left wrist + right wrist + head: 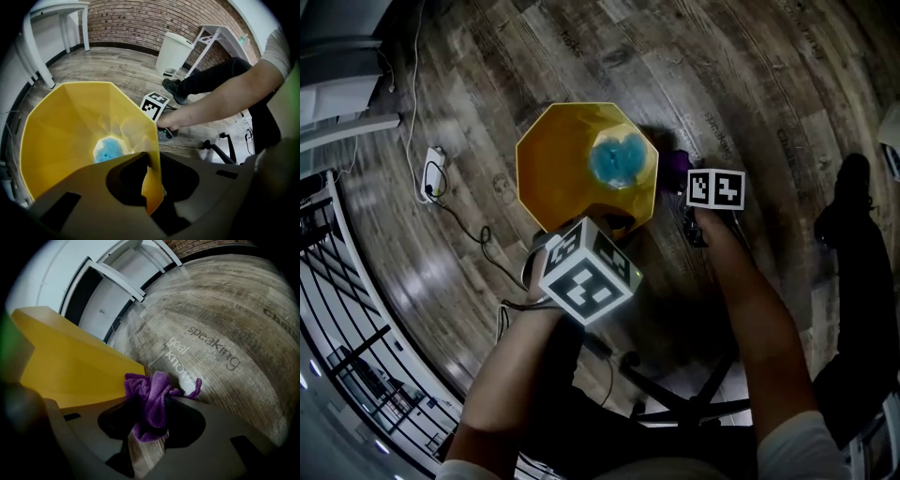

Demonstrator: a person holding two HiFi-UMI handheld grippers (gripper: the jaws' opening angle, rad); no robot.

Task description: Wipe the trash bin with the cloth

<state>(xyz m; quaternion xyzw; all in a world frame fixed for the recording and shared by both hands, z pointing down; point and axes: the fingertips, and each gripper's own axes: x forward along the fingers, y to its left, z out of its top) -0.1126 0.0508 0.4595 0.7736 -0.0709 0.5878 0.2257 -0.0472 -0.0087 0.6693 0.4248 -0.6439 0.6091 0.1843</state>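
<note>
1. Dark wood-plank floor (750, 75) with words printed on it. Brick wall (140, 18) at the back, white table (51, 28) and white lidded can (173, 51) in front of it. Power strip (431, 173) with a cable lies on the floor left of the work spot.
2. Yellow trash bin (572, 159) stands on the floor directly below the person, between the two grippers.
3. Left forearm (516, 375) reaches down steeply. The left gripper (151, 206) sits on the bin's near rim, jaws closed on the thin yellow wall, one jaw inside and one outside.
4. Right forearm (755, 309) stretches forward and down on the bin's right side. The right gripper (149, 430) is low near the floor, jaws clamped on a bunched purple cloth (152, 399).
5. The cloth sticks out past the jaw tips, just beside the bin's outer wall. Contact with the wall can't be confirmed.
6. The bin is upright with its long axis vertical and its eight-sided mouth facing up. The faceted walls narrow toward the base.
7. A blue wad (617, 159) lies at the bottom inside the bin.
</note>
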